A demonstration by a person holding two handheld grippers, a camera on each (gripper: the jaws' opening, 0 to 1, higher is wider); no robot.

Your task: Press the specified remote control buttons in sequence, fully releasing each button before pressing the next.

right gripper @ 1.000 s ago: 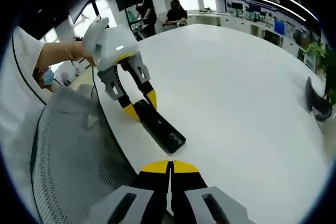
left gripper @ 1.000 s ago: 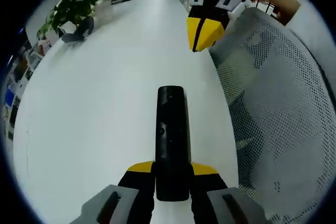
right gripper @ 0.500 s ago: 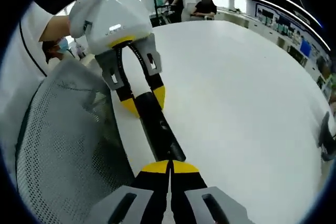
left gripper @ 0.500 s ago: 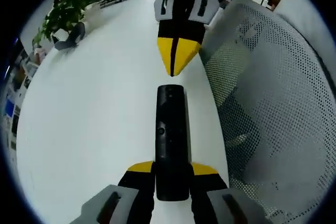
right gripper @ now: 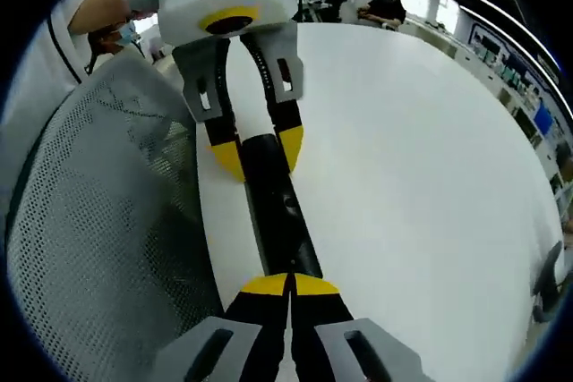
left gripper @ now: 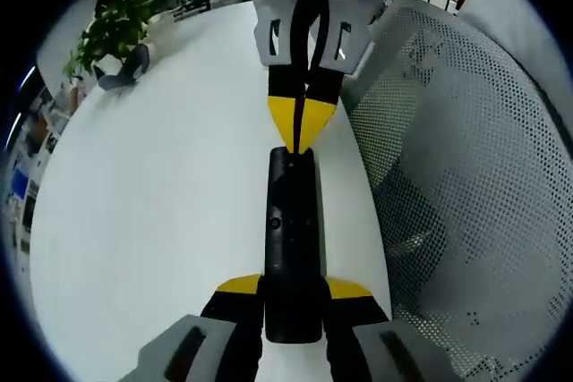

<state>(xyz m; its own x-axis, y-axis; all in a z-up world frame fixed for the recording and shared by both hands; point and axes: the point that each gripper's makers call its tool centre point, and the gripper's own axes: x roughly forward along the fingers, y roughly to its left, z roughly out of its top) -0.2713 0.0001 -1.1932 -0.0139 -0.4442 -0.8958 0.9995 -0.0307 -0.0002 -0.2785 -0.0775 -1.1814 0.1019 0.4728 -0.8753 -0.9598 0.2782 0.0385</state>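
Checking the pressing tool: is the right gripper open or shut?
Shut: the right gripper has its yellow tips together, at the remote end.

my left gripper: yellow tips on black fingers, grey base | remote control in it: glossy black | my right gripper ahead: yellow tips, white-grey body | table beneath: plain white | chair beside: grey perforated mesh
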